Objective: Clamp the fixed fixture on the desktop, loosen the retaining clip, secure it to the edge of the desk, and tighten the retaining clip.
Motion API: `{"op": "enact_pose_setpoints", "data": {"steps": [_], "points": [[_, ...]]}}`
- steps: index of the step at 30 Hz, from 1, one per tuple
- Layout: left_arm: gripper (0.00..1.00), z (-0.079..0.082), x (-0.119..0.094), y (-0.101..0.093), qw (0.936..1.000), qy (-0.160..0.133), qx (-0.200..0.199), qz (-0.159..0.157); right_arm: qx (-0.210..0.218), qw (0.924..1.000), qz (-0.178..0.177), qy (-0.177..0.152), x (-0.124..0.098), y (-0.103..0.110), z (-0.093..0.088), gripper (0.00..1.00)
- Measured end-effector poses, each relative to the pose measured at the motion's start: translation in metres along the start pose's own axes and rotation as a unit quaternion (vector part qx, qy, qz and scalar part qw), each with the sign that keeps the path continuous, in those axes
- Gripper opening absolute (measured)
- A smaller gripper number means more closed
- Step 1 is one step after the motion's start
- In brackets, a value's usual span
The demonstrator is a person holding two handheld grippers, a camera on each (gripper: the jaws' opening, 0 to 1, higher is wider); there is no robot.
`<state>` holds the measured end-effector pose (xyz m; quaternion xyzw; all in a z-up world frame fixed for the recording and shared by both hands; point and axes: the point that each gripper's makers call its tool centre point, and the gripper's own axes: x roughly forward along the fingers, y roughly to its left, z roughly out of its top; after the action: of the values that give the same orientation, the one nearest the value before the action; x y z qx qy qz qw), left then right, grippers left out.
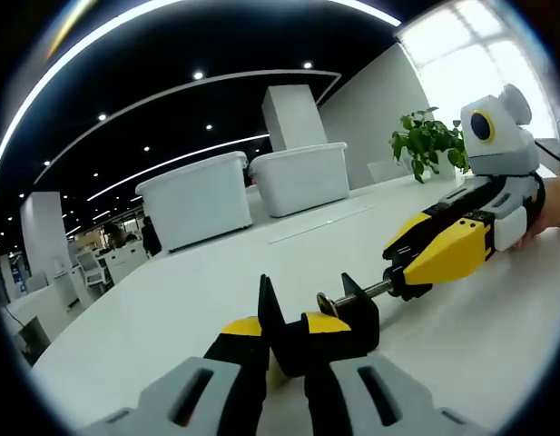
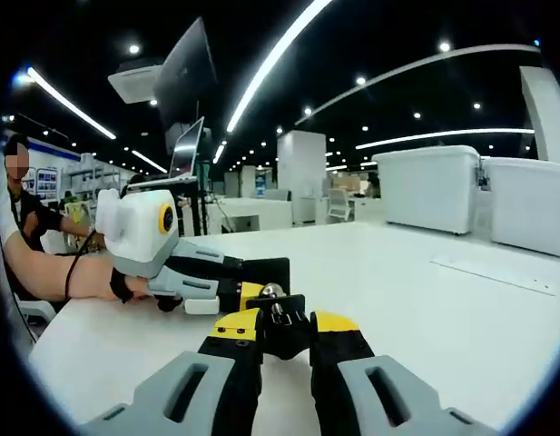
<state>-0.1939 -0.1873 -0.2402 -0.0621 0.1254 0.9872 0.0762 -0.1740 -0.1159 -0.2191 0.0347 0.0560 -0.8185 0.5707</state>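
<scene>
A wide white tabletop point(image 1: 216, 282) runs through an open office with a black ceiling crossed by long light strips and dotted with spotlights. Two white lidded bins point(image 1: 200, 198) stand at its far side, a potted plant point(image 1: 428, 141) near the bright window, and a white pillar behind.

The black clamp point(image 1: 338, 318) sits on the tabletop, its screw point(image 1: 366, 292) sticking out sideways. The left gripper point(image 1: 281, 350) is closed on the clamp's body. The right gripper point(image 1: 402, 263) comes in from the right with its jaws pinched on the screw's end.

In the right gripper view the right gripper point(image 2: 278, 329) grips the clamp point(image 2: 278, 322) from the screw side, the left gripper point(image 2: 248, 277) opposite, held by a person's bare forearm. A raised monitor point(image 2: 191, 68) and desks stand behind.
</scene>
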Motion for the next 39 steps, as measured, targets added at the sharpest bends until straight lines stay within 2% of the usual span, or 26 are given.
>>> {"op": "enact_pose_setpoints", "data": {"steps": [3, 6, 7, 14, 17, 18, 20, 23, 25, 27, 29, 39], "points": [[0.14, 0.000, 0.000, 0.000, 1.0000, 0.000, 0.000, 0.000, -0.054, 0.9985, 0.003, -0.004, 0.001, 0.001, 0.002, 0.17], [0.14, 0.000, 0.000, 0.000, 1.0000, 0.000, 0.000, 0.000, -0.118, 0.9929, 0.005, -0.008, 0.000, 0.007, 0.003, 0.17], [0.14, 0.000, 0.000, 0.000, 1.0000, 0.000, 0.000, 0.000, -0.130, 0.9914, 0.003, -0.009, 0.002, 0.000, 0.003, 0.17], [0.14, 0.000, 0.000, 0.000, 1.0000, 0.000, 0.000, 0.000, -0.153, 0.9882, -0.001, -0.005, 0.001, 0.003, 0.002, 0.17], [0.14, 0.000, 0.000, 0.000, 1.0000, 0.000, 0.000, 0.000, -0.136, 0.9907, -0.003, -0.003, 0.001, 0.003, 0.002, 0.18], [0.14, 0.000, 0.000, 0.000, 1.0000, 0.000, 0.000, 0.000, -0.119, 0.9929, -0.001, -0.004, 0.000, 0.002, 0.002, 0.18], [0.14, 0.000, 0.000, 0.000, 1.0000, 0.000, 0.000, 0.000, -0.067, 0.9977, -0.003, -0.013, -0.003, -0.001, 0.007, 0.19], [0.14, 0.000, 0.000, 0.001, 1.0000, 0.000, 0.000, 0.000, 0.002, 0.9987, -0.010, -0.050, -0.011, -0.012, 0.020, 0.20], [0.14, 0.000, 0.000, 0.001, 1.0000, 0.000, 0.000, 0.000, 0.074, 0.9959, 0.005, -0.053, -0.014, -0.014, 0.021, 0.21], [0.14, 0.000, 0.000, 0.001, 1.0000, 0.000, 0.000, 0.000, 0.108, 0.9932, 0.021, -0.038, -0.014, -0.013, 0.014, 0.22], [0.14, 0.000, 0.000, 0.001, 1.0000, 0.000, 0.000, 0.000, 0.116, 0.9928, 0.025, -0.019, -0.013, -0.012, 0.007, 0.22], [0.14, 0.000, -0.001, 0.001, 1.0000, 0.000, 0.000, 0.000, 0.112, 0.9932, 0.031, 0.012, -0.005, -0.006, -0.004, 0.22]]}}
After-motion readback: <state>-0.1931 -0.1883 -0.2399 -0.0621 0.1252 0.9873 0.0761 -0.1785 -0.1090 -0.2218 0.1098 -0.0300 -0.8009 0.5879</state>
